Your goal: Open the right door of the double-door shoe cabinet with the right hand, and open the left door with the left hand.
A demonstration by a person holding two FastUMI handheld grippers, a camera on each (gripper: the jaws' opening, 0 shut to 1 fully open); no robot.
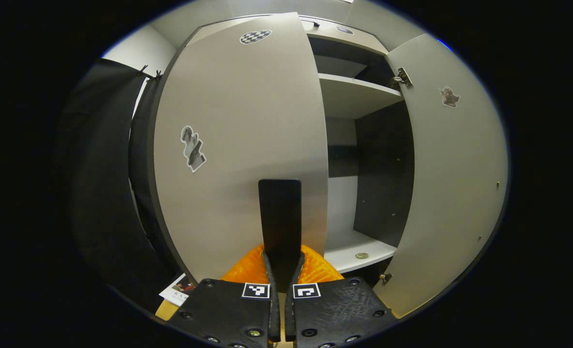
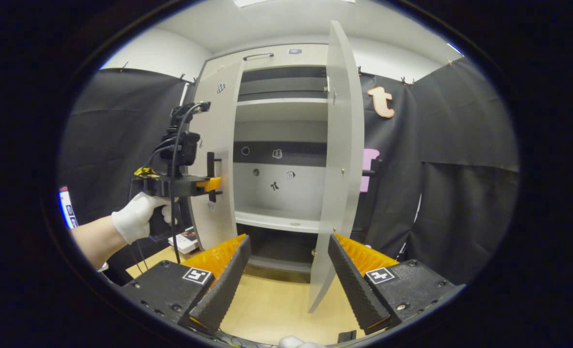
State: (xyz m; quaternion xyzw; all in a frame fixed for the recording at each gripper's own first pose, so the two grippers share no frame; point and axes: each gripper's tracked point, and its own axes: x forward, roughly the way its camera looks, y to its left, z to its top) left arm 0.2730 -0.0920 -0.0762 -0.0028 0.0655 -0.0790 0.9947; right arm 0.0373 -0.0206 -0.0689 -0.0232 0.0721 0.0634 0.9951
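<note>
Shoe cabinet point(image 2: 281, 145) straight ahead, right door point(image 2: 337, 159) swung wide, free of right tongs point(image 2: 286, 275) spread empty below it; left door point(image 1: 238, 145) ajar, vertical black handle point(image 1: 279, 217) clamped by left tongs point(image 1: 280, 270), pull toward holder; shelves point(image 1: 356, 94) nearly bare, small round object on lower one.

I am working in a staged recording booth, not a lived-in home. Black cloth point(image 2: 460, 145) hangs as walls on both sides, clipped up along its top edge against a plain white wall point(image 2: 156, 50). The one piece of furniture is a pale shoe cabinet point(image 2: 281, 125) with bare shelves, standing on a light wooden floor point(image 2: 277, 299). Its doors carry stuck-on marker patches, including a checkered one point(image 1: 255, 36), which suits a test setup.
</note>
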